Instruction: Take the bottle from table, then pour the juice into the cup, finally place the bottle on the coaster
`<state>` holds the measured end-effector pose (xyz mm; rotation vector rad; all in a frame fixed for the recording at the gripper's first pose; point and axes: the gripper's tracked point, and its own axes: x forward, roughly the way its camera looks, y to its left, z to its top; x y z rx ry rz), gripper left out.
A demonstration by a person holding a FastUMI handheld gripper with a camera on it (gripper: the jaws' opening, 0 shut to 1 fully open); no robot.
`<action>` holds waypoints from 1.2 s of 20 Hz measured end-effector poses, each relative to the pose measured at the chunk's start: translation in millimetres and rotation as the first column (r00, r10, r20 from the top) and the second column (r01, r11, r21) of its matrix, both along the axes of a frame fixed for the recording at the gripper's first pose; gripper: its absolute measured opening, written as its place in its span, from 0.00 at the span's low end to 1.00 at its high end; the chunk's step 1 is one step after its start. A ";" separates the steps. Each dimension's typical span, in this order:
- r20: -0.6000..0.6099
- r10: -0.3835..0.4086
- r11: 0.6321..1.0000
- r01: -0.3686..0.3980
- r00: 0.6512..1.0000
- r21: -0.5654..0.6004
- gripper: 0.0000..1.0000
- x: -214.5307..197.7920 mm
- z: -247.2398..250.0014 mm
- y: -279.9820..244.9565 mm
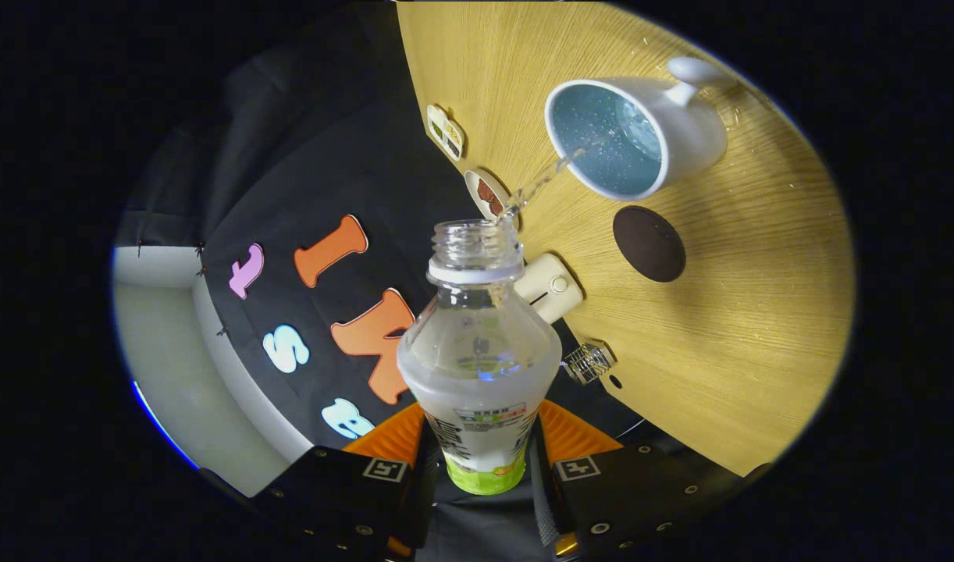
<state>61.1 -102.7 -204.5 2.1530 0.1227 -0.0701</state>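
Our gripper point(481, 468) grips the bottle point(478, 367) mid-pour — thin stream point(551, 173) barely clears the cup point(641, 136) rim — any wobble spills onto table point(742, 312).

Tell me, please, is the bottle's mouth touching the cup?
Apart. The gripper view shows bare table between the bottle mouth and the cup, bridged by the liquid stream alone.

Jaws clamp bottle point(478, 367), juice streaming into cup point(631, 136)

Claw point(481, 460) rolled sideways, both fingers point(395, 441) clamped on bottle point(481, 367) base, held tilted
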 end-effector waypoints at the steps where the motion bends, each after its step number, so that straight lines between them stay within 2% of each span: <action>1: -0.003 -0.001 1.000 0.001 1.000 0.002 0.54 -0.1 -1.2 -0.2; 4: 0.023 -0.020 0.999 0.019 1.000 0.047 0.54 0.5 7.2 -6.2; 24: -0.016 0.000 1.000 0.000 1.000 0.023 0.54 -2.3 -3.1 -1.4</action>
